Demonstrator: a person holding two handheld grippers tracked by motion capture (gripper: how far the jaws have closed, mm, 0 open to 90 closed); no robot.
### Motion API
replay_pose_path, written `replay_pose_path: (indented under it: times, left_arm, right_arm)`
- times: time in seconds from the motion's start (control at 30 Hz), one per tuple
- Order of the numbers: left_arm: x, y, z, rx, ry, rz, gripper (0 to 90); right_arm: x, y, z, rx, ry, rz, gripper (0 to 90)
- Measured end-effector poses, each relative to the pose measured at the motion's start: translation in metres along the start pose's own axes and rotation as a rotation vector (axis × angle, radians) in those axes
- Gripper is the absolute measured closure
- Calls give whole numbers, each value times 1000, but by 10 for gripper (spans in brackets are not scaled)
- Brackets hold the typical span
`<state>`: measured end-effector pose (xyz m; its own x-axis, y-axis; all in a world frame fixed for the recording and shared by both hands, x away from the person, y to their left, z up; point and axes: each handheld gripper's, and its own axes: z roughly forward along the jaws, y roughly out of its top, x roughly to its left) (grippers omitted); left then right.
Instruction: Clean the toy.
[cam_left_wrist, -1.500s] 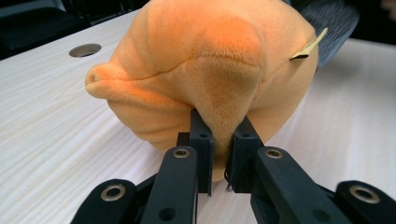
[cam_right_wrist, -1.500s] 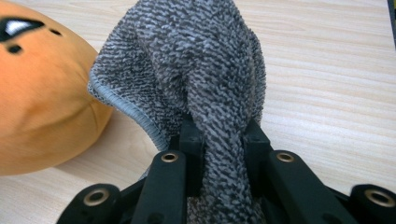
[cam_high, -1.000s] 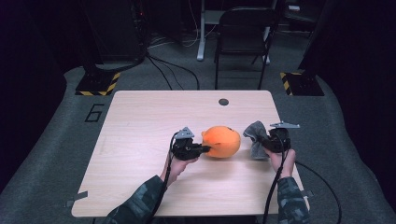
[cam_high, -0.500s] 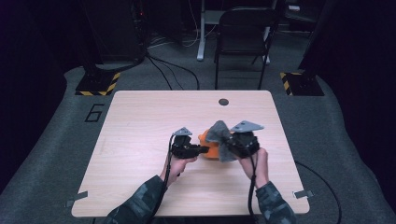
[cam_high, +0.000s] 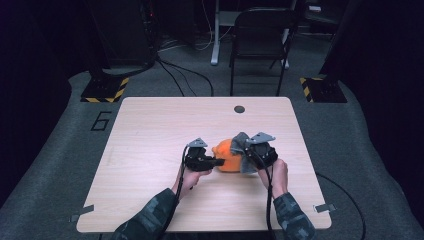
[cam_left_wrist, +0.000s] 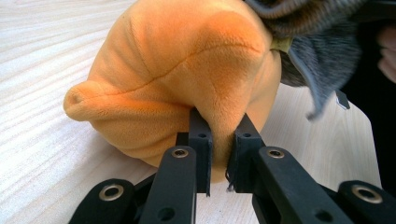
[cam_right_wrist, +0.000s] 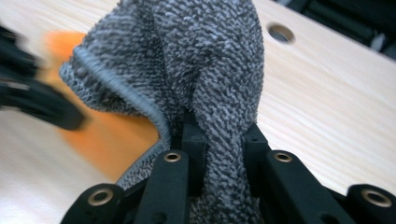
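Note:
An orange plush toy (cam_high: 226, 155) lies near the middle of the wooden table (cam_high: 150, 130). My left gripper (cam_high: 216, 162) is shut on a fold of the orange plush toy (cam_left_wrist: 187, 84), pinching its left side. A grey cloth (cam_high: 243, 150) is draped over the toy's right side. My right gripper (cam_high: 246, 156) is shut on the grey cloth (cam_right_wrist: 205, 70), which bunches up between its jaws. In the right gripper view the orange plush toy (cam_right_wrist: 107, 140) shows blurred behind the cloth, with the left gripper (cam_right_wrist: 32, 100) at its far side.
A round cable hole (cam_high: 239, 109) sits at the table's far edge. A black chair (cam_high: 260, 35) and a desk leg (cam_high: 216, 30) stand behind the table. Yellow-black floor stands (cam_high: 102, 90) flank the far corners. Cables trail from both grippers over the front edge.
My right gripper has carried the grey cloth leftward from the table's right side onto the orange toy. The left gripper has kept its hold and place.

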<state>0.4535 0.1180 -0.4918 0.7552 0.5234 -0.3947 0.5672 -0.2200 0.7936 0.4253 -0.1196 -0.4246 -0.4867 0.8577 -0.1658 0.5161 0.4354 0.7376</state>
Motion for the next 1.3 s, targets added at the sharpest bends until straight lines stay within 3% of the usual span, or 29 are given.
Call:
replay_pose_path:
  times: [0.1, 0.27, 0.37, 0.5, 0.6, 0.7, 0.77, 0.8, 0.87, 0.93, 1.07, 1.1, 1.17, 1.23, 1.3]
  left_arm:
    - [-1, 0, 1, 0, 1, 10, 820]
    - [1, 0, 1, 1, -9, 10, 818]
    - [1, 0, 1, 2, -12, 8, 818]
    - [1, 0, 0, 3, -11, 11, 815]
    - [1, -1, 0, 1, -12, 11, 810]
    - [1, -3, 0, 0, -9, 7, 802]
    - [0, -2, 1, -2, -4, 18, 800]
    - [0, -2, 1, -2, -2, 20, 799]
    - [-2, -2, 2, -1, -3, 25, 796]
    - [-2, -2, 2, 3, 2, 40, 794]
    - [-1, -2, 1, -4, -7, 26, 785]
    - [-1, -2, 1, -4, -5, 27, 785]
    - [0, -3, 1, 0, 1, 21, 785]
    - [3, -3, 2, -2, -7, 13, 786]
    - [2, -3, 2, -2, -6, 17, 786]
  right_arm:
    - [-19, -10, 10, 16, 34, 67, 774]
    - [-41, -26, 30, 69, 19, 134, 773]
    - [-47, -33, 45, 117, 17, 180, 772]
    - [-52, -47, 66, 170, 30, 191, 767]
    - [-56, -41, 57, 155, 18, 196, 768]
    - [-60, -29, 28, 84, 15, 204, 769]
    - [-60, -17, 3, 6, 26, 190, 769]
    - [-57, -10, -10, -36, 57, 179, 769]
    - [-47, 0, -22, -70, 84, 149, 768]
    - [-22, 13, -33, -103, 131, 86, 767]
    - [26, 25, -28, -95, 190, -36, 762]
    - [35, 24, -23, -71, 186, -78, 760]
    - [46, 19, -11, -37, 147, -109, 758]
    - [47, 16, -5, -32, 108, -145, 758]
    - [44, 16, -5, -31, 110, -134, 758]
